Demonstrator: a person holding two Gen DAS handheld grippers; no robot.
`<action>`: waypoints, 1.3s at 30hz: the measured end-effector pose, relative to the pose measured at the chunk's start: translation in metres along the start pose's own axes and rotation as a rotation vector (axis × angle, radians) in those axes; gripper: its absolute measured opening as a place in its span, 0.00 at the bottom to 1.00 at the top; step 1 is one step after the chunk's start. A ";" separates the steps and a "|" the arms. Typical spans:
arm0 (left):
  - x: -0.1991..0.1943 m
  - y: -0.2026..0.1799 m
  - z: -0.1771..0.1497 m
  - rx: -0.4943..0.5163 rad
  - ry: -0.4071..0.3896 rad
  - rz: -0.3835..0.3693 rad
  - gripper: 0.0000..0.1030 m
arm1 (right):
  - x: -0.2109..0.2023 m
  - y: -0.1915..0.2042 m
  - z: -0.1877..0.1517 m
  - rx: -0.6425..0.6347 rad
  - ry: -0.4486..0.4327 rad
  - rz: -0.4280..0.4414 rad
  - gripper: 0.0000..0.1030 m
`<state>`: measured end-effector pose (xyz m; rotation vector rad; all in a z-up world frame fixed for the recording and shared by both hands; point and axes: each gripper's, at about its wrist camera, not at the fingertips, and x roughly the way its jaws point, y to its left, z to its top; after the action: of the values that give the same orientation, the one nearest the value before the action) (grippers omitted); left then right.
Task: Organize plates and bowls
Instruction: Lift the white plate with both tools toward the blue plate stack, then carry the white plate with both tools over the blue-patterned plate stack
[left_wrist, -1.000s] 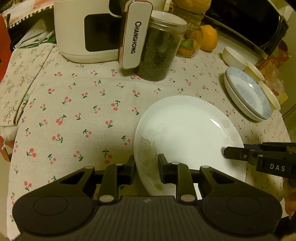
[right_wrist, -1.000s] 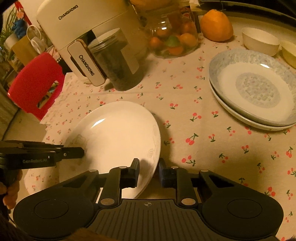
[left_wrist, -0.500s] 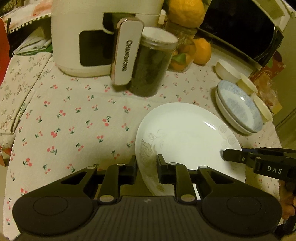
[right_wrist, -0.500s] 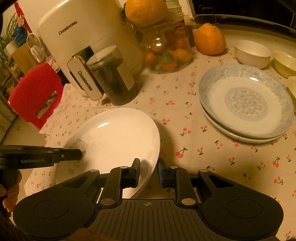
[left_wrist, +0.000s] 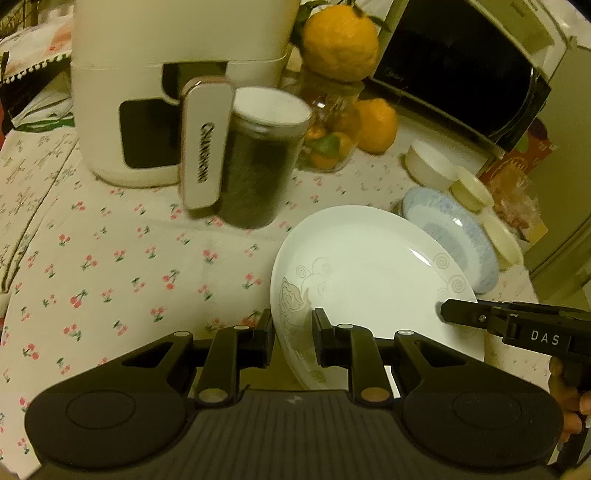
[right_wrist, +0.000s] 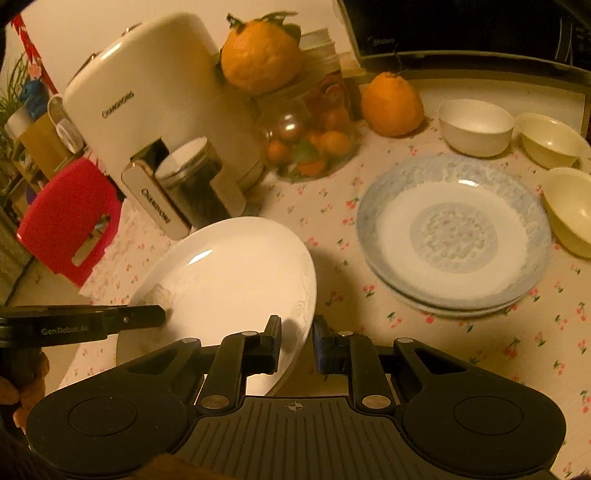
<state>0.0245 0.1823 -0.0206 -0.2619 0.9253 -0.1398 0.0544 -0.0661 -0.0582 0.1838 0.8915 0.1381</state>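
A white plate (left_wrist: 369, 280) with faint swirl patterns is held in the air above the cherry-print tablecloth. My left gripper (left_wrist: 293, 328) is shut on its left rim. My right gripper (right_wrist: 297, 332) is shut on its opposite rim (right_wrist: 236, 284). Each gripper shows in the other's view, the right one (left_wrist: 458, 314) at the right and the left one (right_wrist: 147, 315) at the left. A stack of blue-rimmed plates (right_wrist: 454, 232) lies on the table to the right; it also shows in the left wrist view (left_wrist: 454, 236). A white bowl (right_wrist: 476, 125) and two cream bowls (right_wrist: 550, 138) stand behind them.
A white Changhong appliance (left_wrist: 177, 92) and a dark jar with a white lid (left_wrist: 262, 162) stand at the back left. A glass jar of fruit (right_wrist: 310, 147), oranges (right_wrist: 391, 103) and a microwave (left_wrist: 458, 62) are at the back. A red stool (right_wrist: 70, 218) is off the table's left.
Both grippers have lifted the white plate off the table and carried it up and toward the blue-rimmed plates. The plate now tilts above the cloth.
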 end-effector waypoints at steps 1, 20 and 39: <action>0.000 -0.002 0.002 -0.001 -0.005 -0.004 0.18 | -0.003 -0.002 0.002 0.001 -0.007 0.002 0.18; 0.024 -0.058 0.028 0.010 -0.029 -0.085 0.18 | -0.043 -0.066 0.040 0.103 -0.127 -0.003 0.18; 0.072 -0.116 0.043 0.029 -0.015 -0.119 0.18 | -0.048 -0.139 0.048 0.216 -0.154 -0.082 0.18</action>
<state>0.1013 0.0614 -0.0183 -0.2912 0.8923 -0.2606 0.0684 -0.2155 -0.0218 0.3538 0.7583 -0.0492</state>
